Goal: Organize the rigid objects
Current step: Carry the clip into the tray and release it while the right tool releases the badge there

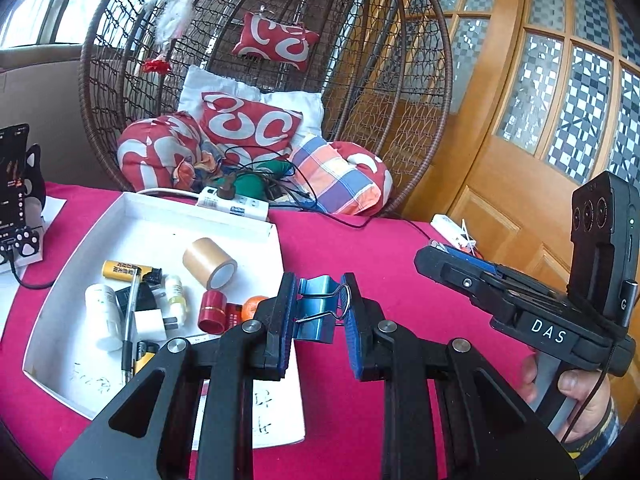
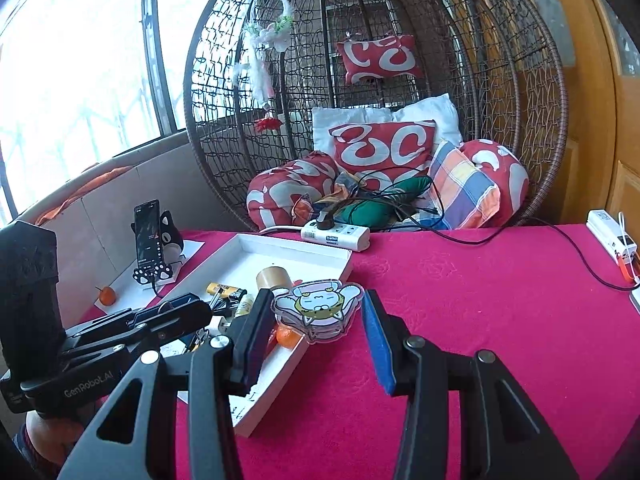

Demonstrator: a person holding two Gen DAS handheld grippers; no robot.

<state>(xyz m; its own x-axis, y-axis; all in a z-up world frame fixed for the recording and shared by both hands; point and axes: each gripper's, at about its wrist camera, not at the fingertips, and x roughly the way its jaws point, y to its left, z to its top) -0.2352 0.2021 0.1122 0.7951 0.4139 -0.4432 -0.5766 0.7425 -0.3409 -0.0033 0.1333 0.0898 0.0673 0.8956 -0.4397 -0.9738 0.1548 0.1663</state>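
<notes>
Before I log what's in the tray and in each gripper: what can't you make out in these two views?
- White tray, left wrist view: its near corner sits behind the left gripper, which holds the blue binder clip.
- Right wrist view: the left gripper and the cartoon acrylic charm cover much of the tray's contents.
- Handwriting on the paper: partly hidden and illegible.
- Yellow battery print: too small.

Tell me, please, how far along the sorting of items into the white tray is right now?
Well along, it seems: the white tray already holds a tape roll, pen, bottles and other small items. In hand: the left hand-held gripper clamps a blue binder clip, and the right hand-held gripper holds a cartoon cat plaque. Both still need placing in the tray.
</notes>
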